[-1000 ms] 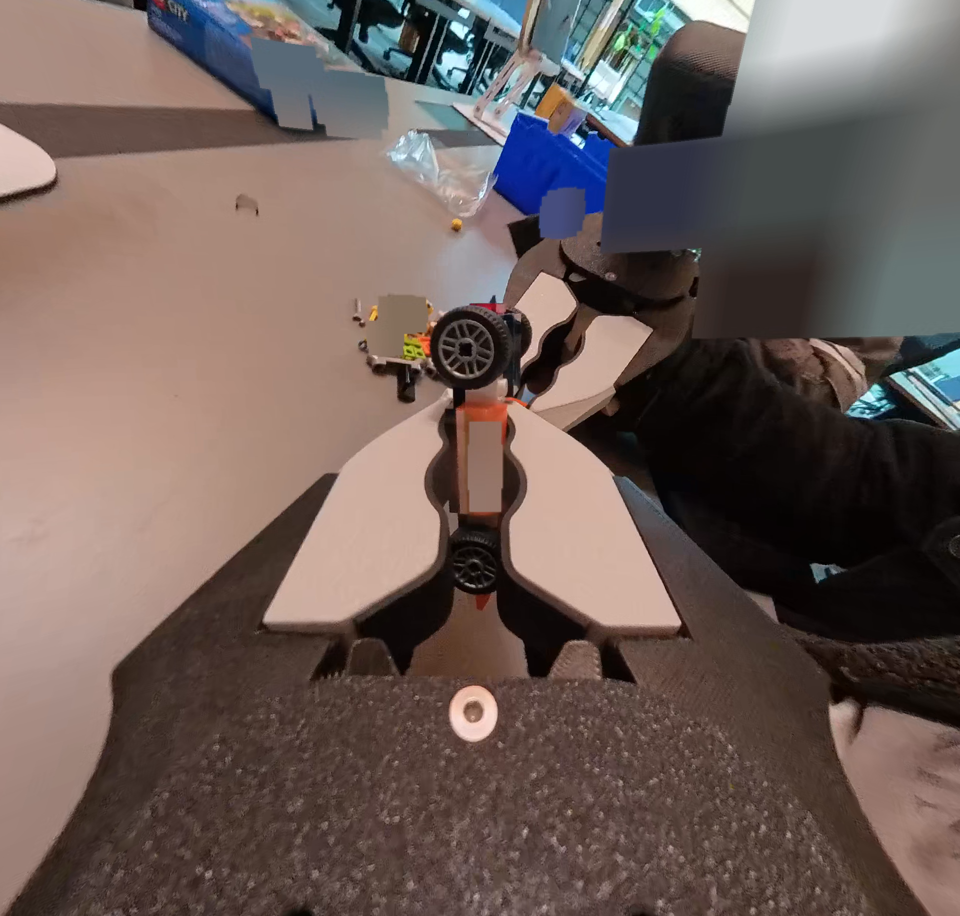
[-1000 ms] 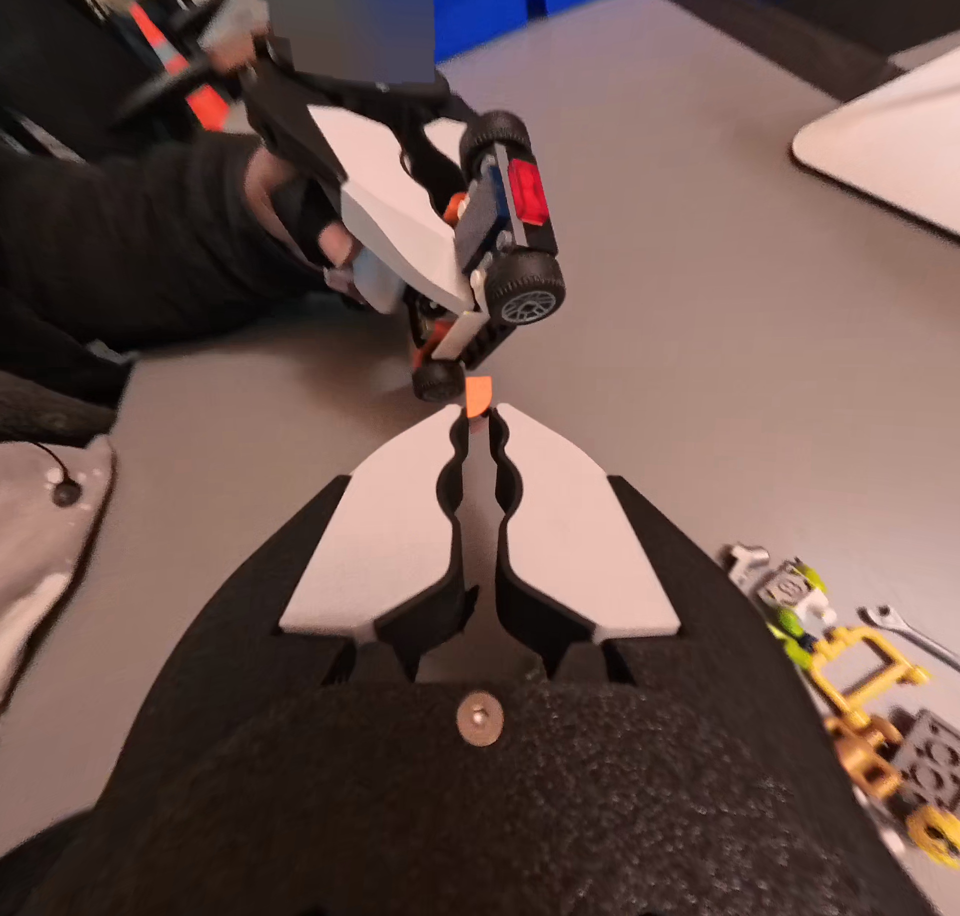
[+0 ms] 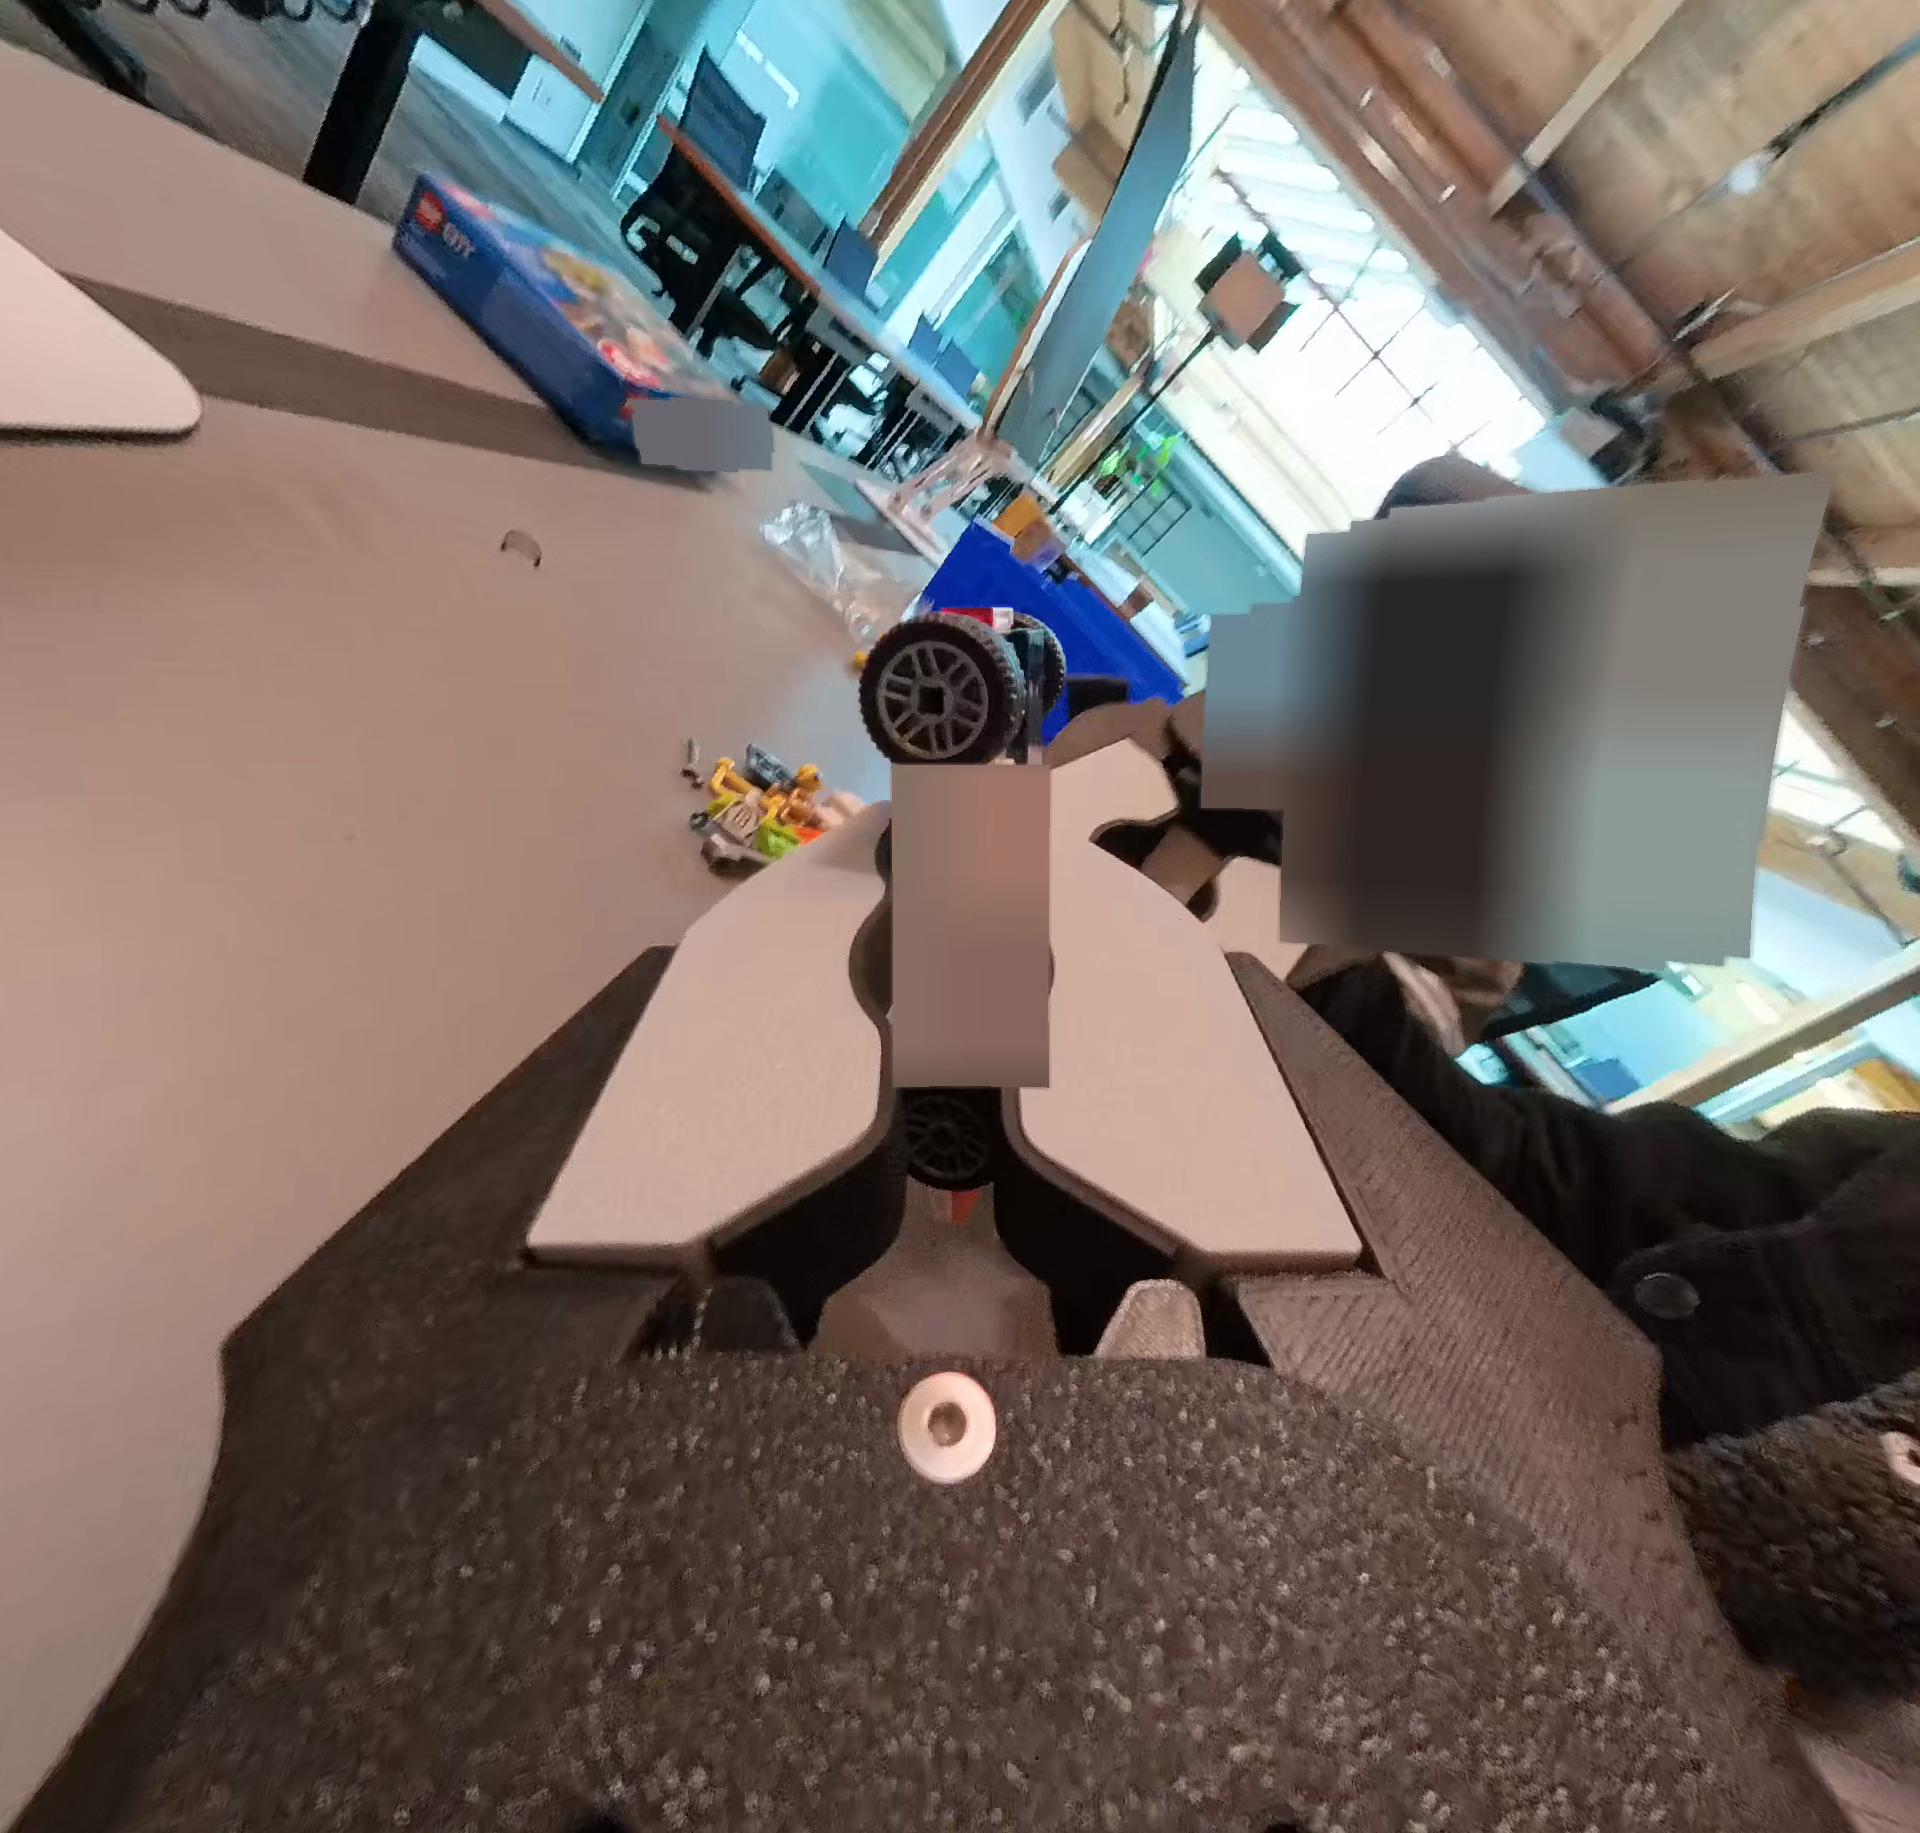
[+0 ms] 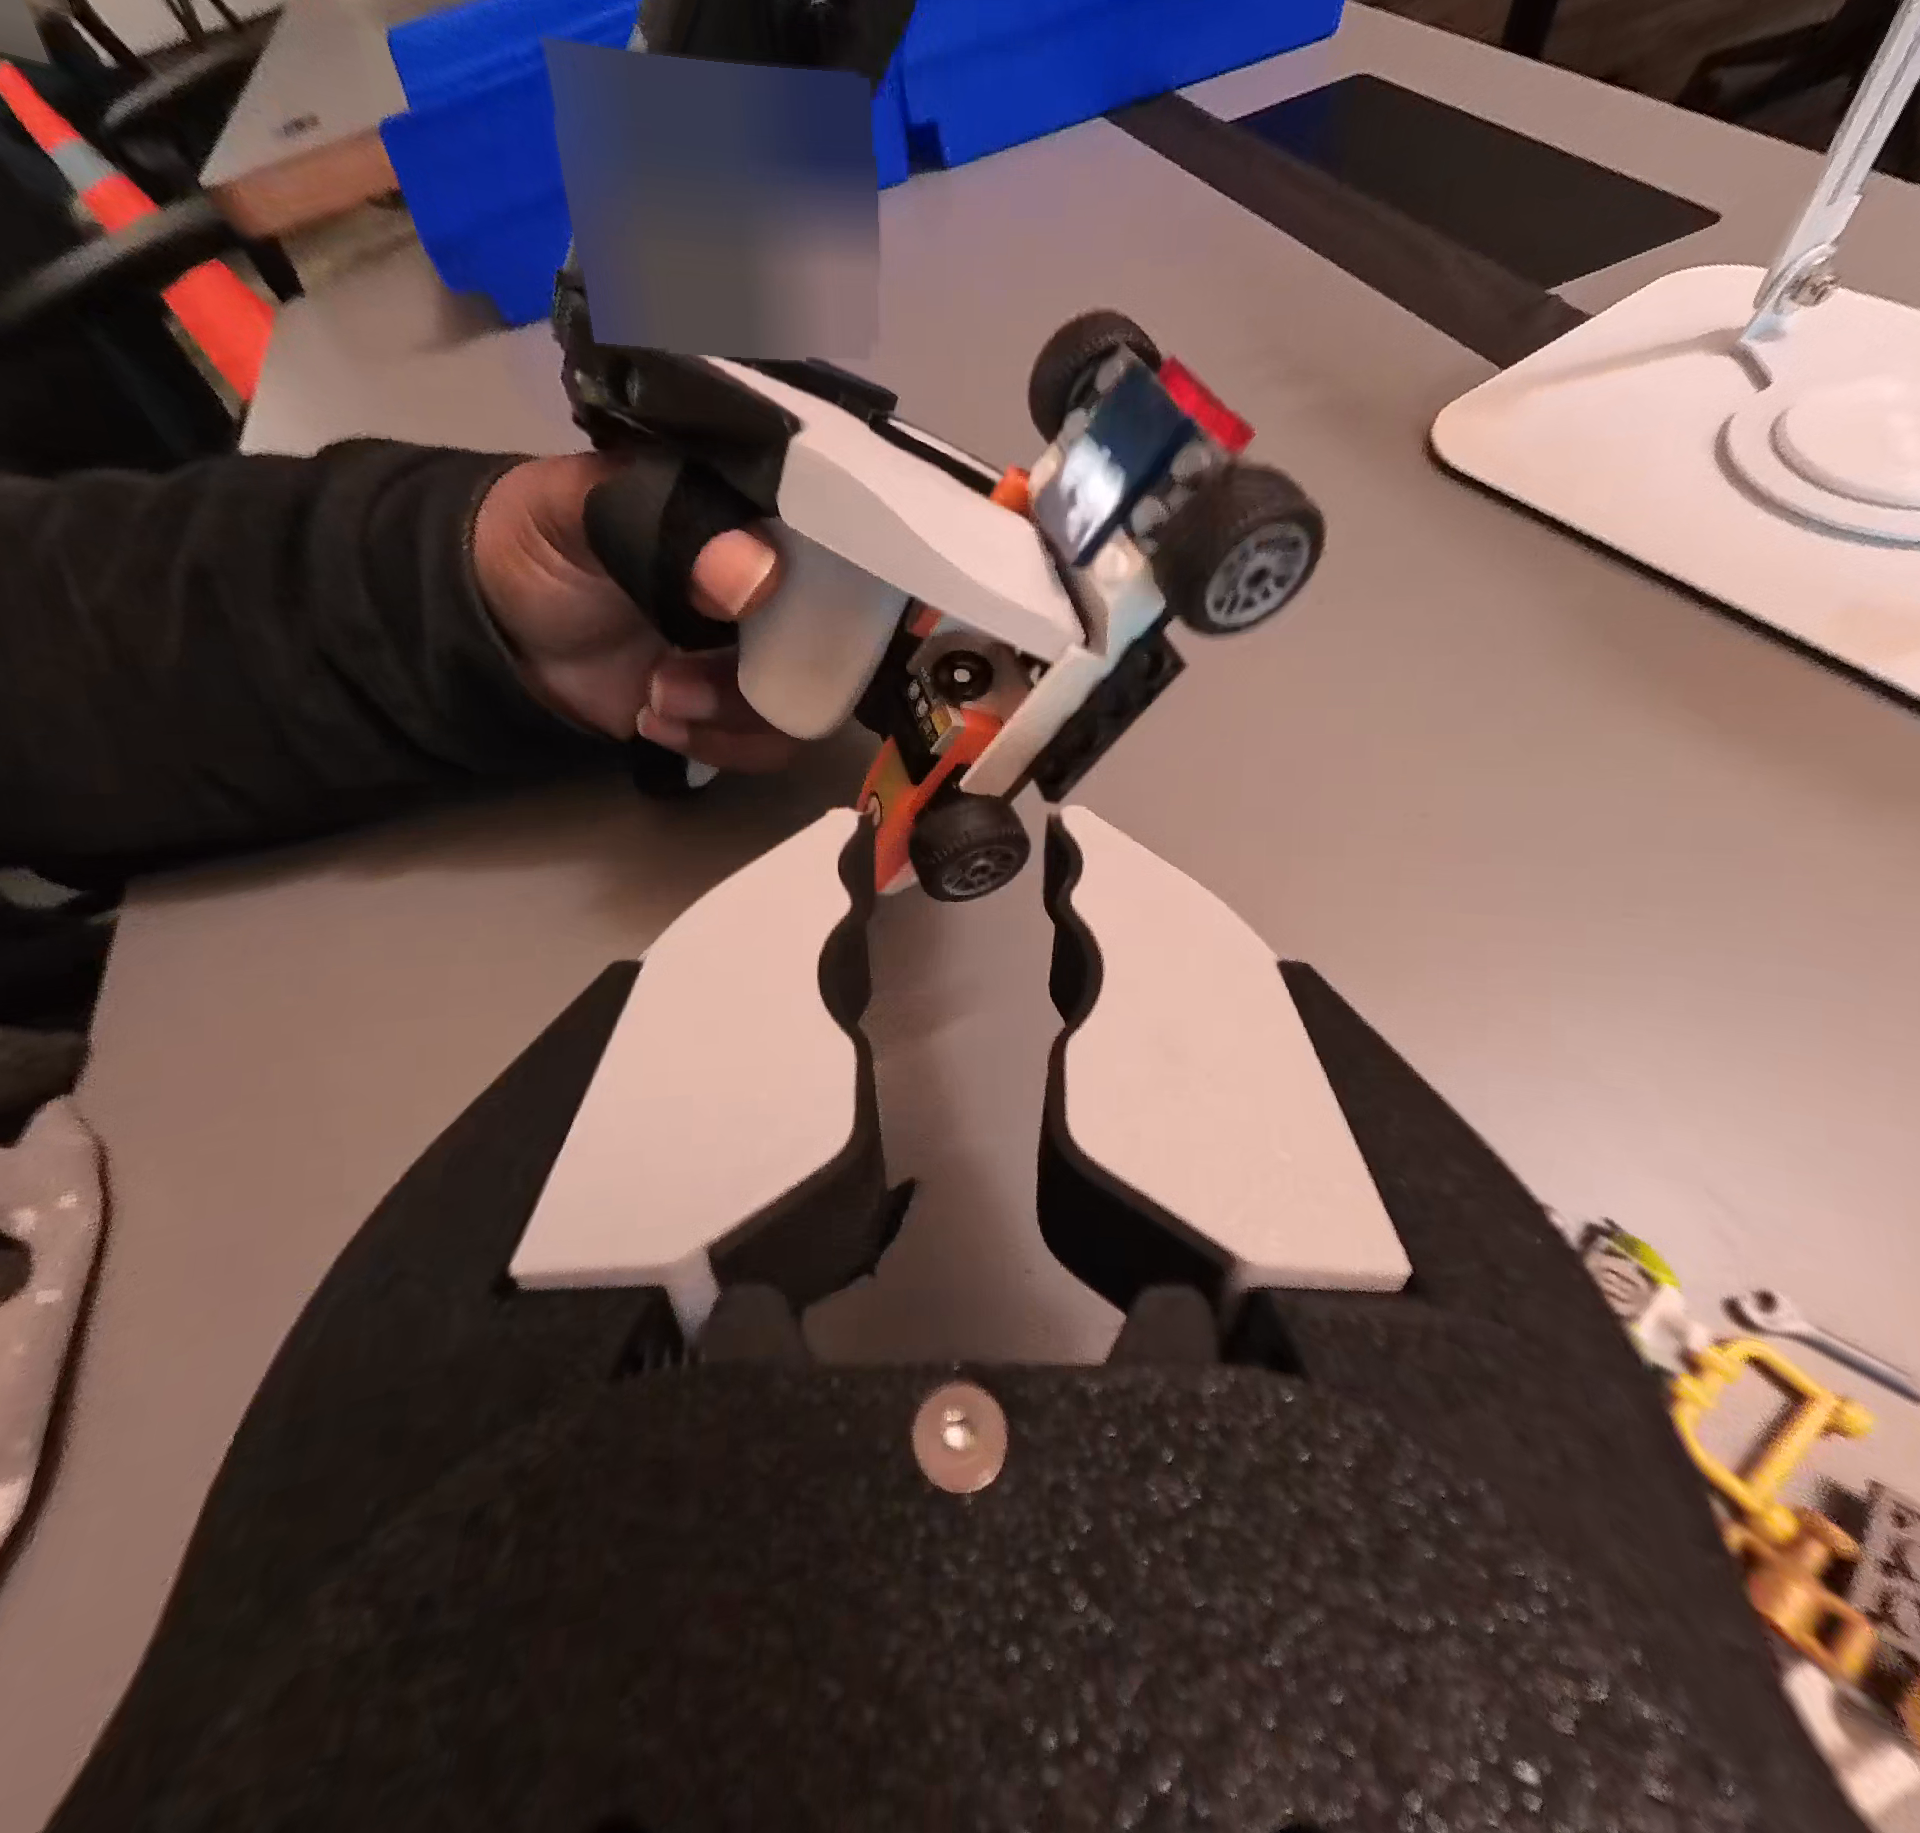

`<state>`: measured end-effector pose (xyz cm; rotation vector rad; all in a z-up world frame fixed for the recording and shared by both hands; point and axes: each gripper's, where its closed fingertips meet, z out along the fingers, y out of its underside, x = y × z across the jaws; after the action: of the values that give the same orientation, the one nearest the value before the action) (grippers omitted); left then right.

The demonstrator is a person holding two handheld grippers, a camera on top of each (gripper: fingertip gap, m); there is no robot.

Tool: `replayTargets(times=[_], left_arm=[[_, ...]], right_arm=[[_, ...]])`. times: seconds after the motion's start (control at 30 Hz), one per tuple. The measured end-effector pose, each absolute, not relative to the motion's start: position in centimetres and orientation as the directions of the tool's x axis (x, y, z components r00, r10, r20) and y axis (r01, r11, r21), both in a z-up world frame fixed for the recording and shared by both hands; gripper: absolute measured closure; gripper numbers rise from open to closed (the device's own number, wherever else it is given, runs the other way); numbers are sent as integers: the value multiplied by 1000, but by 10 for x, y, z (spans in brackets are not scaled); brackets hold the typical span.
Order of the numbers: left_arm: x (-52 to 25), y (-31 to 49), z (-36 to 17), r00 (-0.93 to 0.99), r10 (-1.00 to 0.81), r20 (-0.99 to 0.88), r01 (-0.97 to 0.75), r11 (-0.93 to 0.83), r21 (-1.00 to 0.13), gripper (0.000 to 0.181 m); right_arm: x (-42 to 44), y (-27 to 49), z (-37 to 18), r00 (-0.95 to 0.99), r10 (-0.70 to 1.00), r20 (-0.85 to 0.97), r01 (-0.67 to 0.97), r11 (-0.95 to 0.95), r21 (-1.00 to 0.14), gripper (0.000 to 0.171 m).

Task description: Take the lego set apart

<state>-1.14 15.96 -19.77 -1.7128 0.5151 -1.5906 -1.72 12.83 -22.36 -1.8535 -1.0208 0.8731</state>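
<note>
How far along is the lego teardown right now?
Partly done: a pile of loose pieces already lies on the table. In hand: the left gripper clamps the lego car in the air, and the open right gripper is at its front wheel. Left: the car, mostly assembled with wheels attached.

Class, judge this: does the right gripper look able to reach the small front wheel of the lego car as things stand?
Probably yes. The right gripper is open, and the small front wheel already sits between its fingertips with nothing between them, while the left gripper holds the lego car aloft.
</note>
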Motion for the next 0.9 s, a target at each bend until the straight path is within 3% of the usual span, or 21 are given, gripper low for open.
replayTargets(times=[0.33, 0.43, 0.53, 0.57, 0.63, 0.73, 0.9], left_arm=[[-16, 156, -175, 10, -712, 702, 291, -670, -683, 168], [-21, 158, -165, -51, -689, 723, 356, -688, -632, 168], [-25, 160, -159, -74, -689, 721, 409, -680, -608, 167], [-25, 160, -157, -78, -693, 716, 418, -675, -608, 167], [-25, 160, -157, -67, -704, 707, 420, -662, -620, 168], [-23, 151, -153, -104, -724, 682, 371, -664, -649, 164], [-20, 127, -169, -84, -833, 546, 81, -552, -830, 148]], right_arm=[[-21, 127, -205, 388, 892, -230, 186, -320, -929, 148], [-27, 125, -209, 376, 882, -283, 173, -366, -914, 136], [-36, 125, -208, 354, 868, -349, 107, -408, -907, 135], [-39, 124, -207, 341, 864, -369, 82, -419, -904, 136], [-39, 122, -202, 325, 876, -357, 57, -395, -917, 154], [-30, 118, -198, 307, 916, -259, 129, -310, -942, 159], [3, 104, -214, 197, 972, -126, 347, -190, -918, 161]])
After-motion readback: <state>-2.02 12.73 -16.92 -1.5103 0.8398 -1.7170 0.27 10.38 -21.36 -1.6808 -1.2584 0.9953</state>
